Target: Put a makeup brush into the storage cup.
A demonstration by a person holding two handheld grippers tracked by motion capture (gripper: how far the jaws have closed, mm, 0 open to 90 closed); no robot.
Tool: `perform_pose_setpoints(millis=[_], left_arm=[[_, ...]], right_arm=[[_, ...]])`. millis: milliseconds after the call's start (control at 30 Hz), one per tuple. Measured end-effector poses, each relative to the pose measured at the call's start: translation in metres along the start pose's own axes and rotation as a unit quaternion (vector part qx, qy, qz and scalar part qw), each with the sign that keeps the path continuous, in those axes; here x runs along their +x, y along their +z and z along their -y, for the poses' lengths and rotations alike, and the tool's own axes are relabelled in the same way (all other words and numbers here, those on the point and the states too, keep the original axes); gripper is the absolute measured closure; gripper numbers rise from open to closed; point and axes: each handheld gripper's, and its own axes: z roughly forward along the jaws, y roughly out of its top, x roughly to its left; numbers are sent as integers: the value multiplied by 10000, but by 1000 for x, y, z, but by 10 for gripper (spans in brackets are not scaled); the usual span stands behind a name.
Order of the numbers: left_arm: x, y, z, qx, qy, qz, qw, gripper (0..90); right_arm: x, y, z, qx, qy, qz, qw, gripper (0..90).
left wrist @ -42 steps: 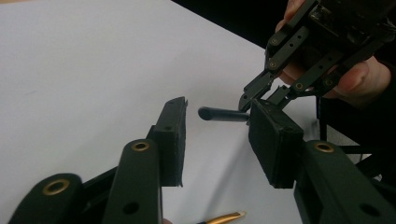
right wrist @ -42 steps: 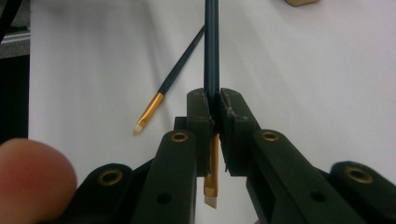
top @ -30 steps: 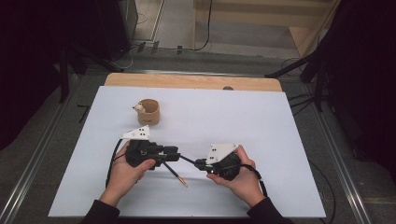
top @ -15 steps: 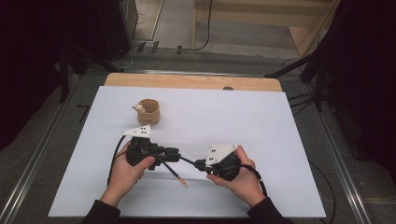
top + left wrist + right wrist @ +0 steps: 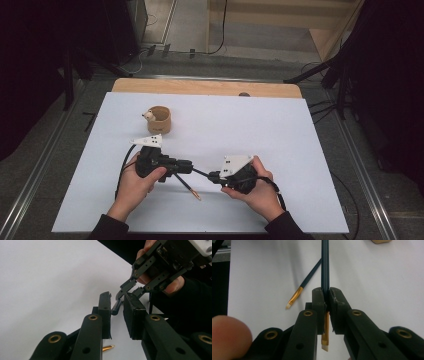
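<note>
Right gripper view: the right gripper [image 5: 326, 300] clamps a brush [image 5: 325, 267] near its ferrule, held between both grippers over the surface [image 5: 300, 150]. The left gripper [image 5: 117, 305] stands narrowly open around the handle; closing off-centre could knock it loose.

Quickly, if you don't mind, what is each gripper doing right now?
Left gripper: open, jaws apart around the thin dark brush handle.
Right gripper: shut on that brush handle.
</note>
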Motion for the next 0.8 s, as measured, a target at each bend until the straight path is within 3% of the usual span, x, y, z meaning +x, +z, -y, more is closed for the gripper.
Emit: perform_pose_setpoints(millis=[667, 800], left_arm=[[0, -1, -1, -39, -12, 210, 9998, 854], [0, -1, 0, -82, 37, 218, 9997, 856]], right_arm=[[-1, 0, 1, -42, -52, 4, 10000, 843], [-3, 0, 2, -88, 53, -88, 9999, 826]])
